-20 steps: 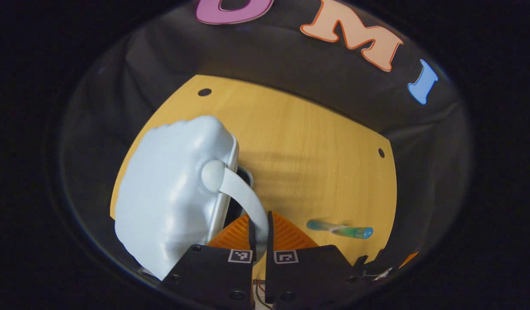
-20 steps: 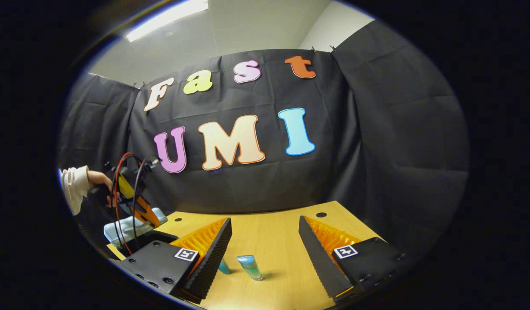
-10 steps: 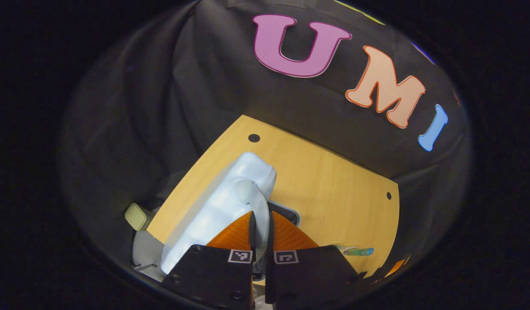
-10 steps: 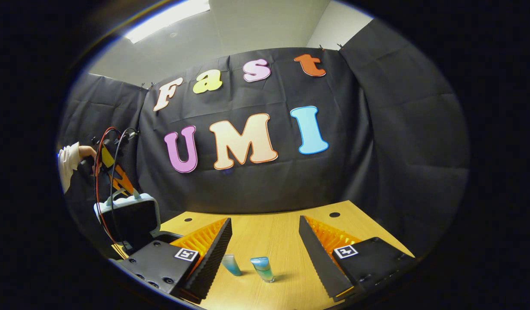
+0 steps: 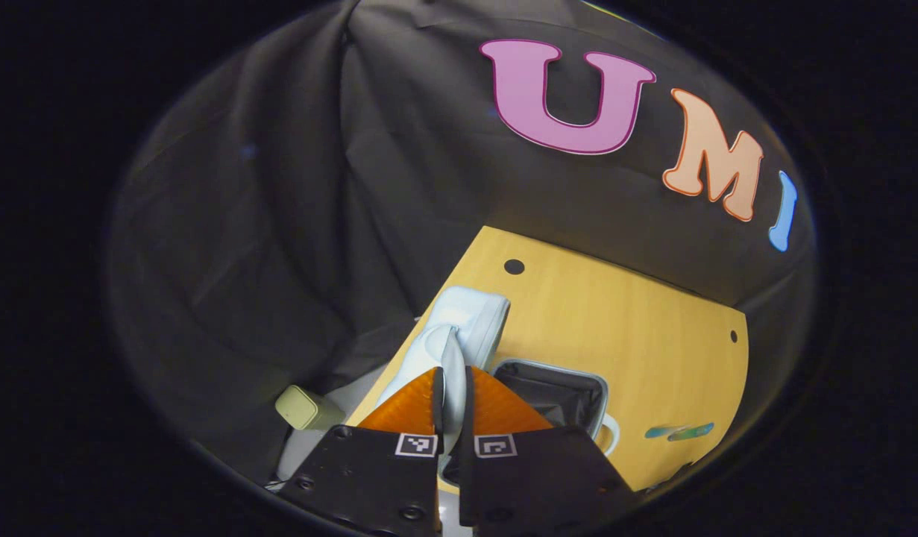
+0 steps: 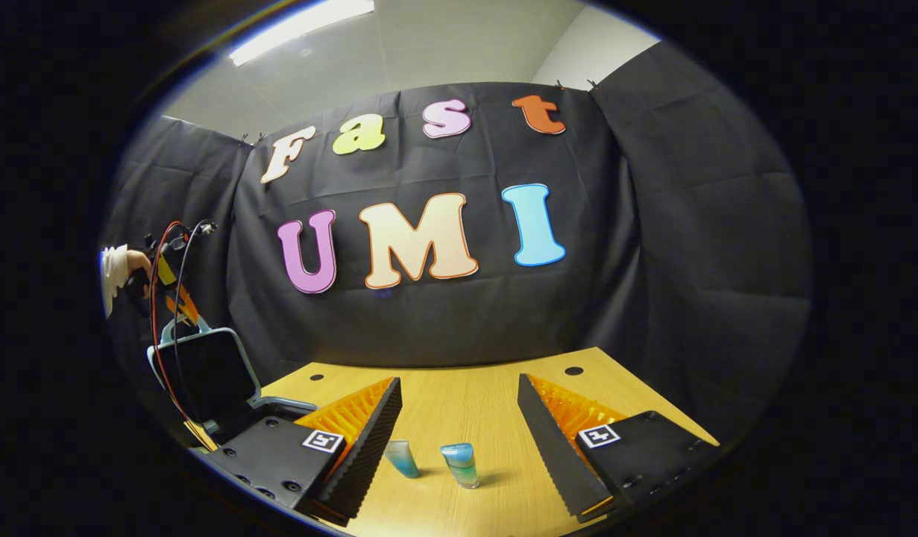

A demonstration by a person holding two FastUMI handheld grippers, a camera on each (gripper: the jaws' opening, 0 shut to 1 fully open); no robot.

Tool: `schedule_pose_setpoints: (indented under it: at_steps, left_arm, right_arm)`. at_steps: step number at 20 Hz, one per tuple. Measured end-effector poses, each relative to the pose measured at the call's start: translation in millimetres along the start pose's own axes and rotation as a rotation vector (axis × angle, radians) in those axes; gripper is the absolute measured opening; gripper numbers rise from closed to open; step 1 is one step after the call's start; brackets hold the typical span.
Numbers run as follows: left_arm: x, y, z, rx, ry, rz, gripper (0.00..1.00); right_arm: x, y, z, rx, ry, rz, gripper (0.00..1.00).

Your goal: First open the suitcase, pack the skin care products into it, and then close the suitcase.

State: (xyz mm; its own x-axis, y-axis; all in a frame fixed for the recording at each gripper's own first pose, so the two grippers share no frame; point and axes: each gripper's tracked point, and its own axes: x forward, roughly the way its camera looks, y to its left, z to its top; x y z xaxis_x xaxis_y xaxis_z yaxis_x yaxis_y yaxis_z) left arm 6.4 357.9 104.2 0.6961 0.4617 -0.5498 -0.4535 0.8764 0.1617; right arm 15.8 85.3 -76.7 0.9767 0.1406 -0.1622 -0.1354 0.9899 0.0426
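Left tool (image 5: 451,391) is clamped on the suitcase lid's handle (image 5: 453,358) at lower centre; right tool (image 6: 459,403) stands apart above two tubes (image 6: 460,464) on the table (image 6: 466,395).

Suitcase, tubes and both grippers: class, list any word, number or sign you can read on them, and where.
No text visible on the suitcase.
Any print on the tubes: too small to read.
Square coded markers on the left gripper and right gripper: patterns, no words.

From my remote station: a wooden counter (image 6: 488,395) with small dark holes near its far edge, black cloth (image 6: 690,261) hung behind, a ceiling light strip (image 6: 302,26) above, and a pale green box (image 5: 303,408) below the counter's edge.
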Motion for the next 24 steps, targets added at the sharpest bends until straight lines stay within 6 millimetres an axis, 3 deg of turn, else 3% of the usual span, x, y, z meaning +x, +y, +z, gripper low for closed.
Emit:
schedule_pose_setpoints:
  at_steps: [9, 14, 18, 20, 24]
  left_arm:
    - [33.7, 91.7, -17.6, 0.169, 0.034, 0.187, 0.04]
    - [51.1, 125.3, -45.3, 0.242, 0.026, 0.245, 0.03]
    - [67.8, 137.9, -70.8, 0.234, 0.004, 0.259, 0.03]
    - [82.6, 138.4, -92.6, 0.172, 0.038, 0.24, 0.03]
    - [91.0, 138.2, -132.1, 0.062, 0.131, 0.18, 0.03]
  right_arm:
    - [2.8, 33.4, -1.9, -0.038, -0.001, -0.017, 0.98]
    - [1.4, 46.8, 2.3, -0.075, -0.015, -0.019, 0.98]
    - [2.4, 52.8, 3.9, -0.099, -0.006, -0.01, 0.96]
    - [4.1, 57.1, 4.4, -0.109, -0.005, 0.001, 0.98]
    - [3.8, 63.9, 2.8, -0.14, 0.005, 0.016, 0.98]
